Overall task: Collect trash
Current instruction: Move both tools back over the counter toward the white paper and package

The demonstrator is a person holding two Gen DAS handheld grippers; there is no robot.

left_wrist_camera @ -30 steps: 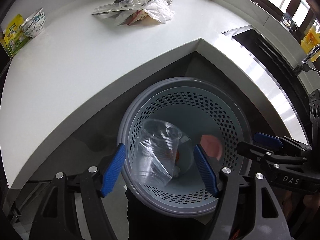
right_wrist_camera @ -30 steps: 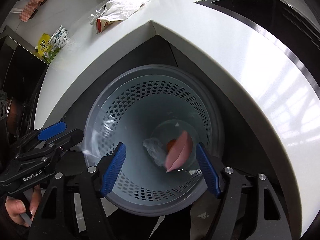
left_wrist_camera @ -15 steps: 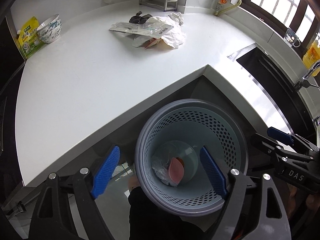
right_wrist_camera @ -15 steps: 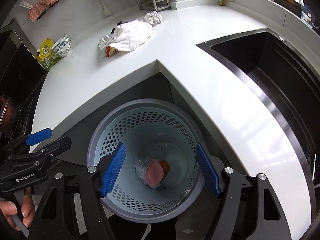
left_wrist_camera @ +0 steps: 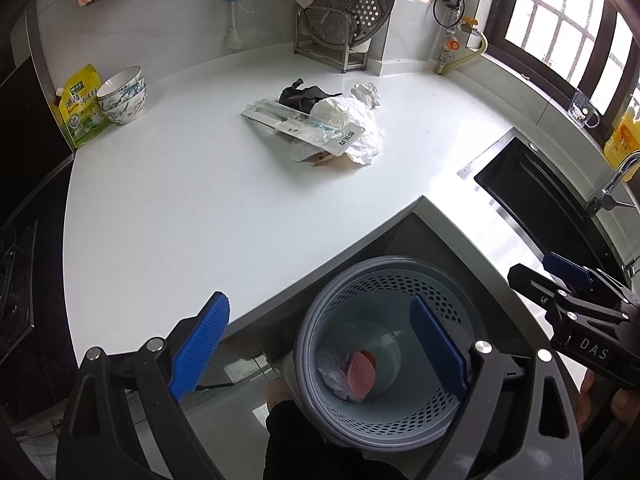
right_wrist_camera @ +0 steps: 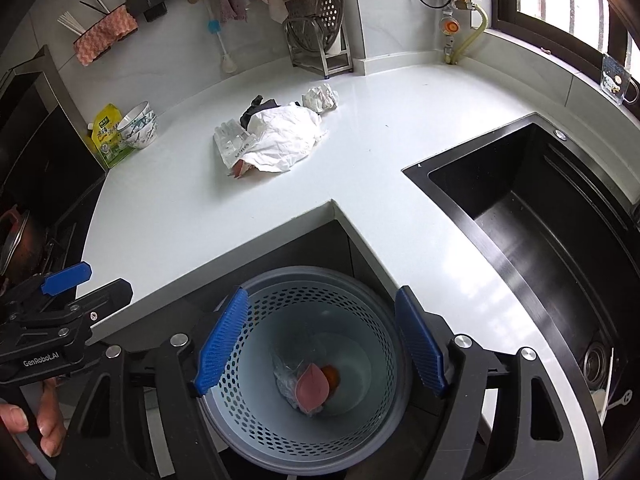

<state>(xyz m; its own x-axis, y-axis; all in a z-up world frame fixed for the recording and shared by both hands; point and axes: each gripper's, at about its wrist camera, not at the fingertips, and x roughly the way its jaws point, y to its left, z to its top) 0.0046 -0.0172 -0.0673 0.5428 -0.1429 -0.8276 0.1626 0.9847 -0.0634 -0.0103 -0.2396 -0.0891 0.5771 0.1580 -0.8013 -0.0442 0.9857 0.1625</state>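
A grey perforated trash basket [left_wrist_camera: 460,312] [right_wrist_camera: 372,300] stands on the floor below the counter corner. Inside lie a clear plastic bag [left_wrist_camera: 330,372] [right_wrist_camera: 286,380], a pink piece [left_wrist_camera: 362,372] [right_wrist_camera: 312,384] and an orange bit [right_wrist_camera: 332,376]. On the white counter sits a trash pile: crumpled white paper [left_wrist_camera: 352,128] [right_wrist_camera: 284,140], a clear plastic package [left_wrist_camera: 304,122] [right_wrist_camera: 232,142], a black scrap [left_wrist_camera: 300,94] and a paper ball [left_wrist_camera: 366,92] [right_wrist_camera: 320,96]. My left gripper [left_wrist_camera: 320,344] and right gripper [right_wrist_camera: 320,344] are open and empty above the basket.
A black sink [right_wrist_camera: 540,216] is set in the counter at right. Stacked bowls [left_wrist_camera: 122,94] and a yellow-green pouch [left_wrist_camera: 80,106] stand at the far left. A metal rack with a steamer plate [left_wrist_camera: 352,20] is at the back. A stove [left_wrist_camera: 16,280] lies left.
Both grippers have risen and pulled back from the basket. The clear plastic bag that was at the left gripper's fingers now lies in the basket bottom.
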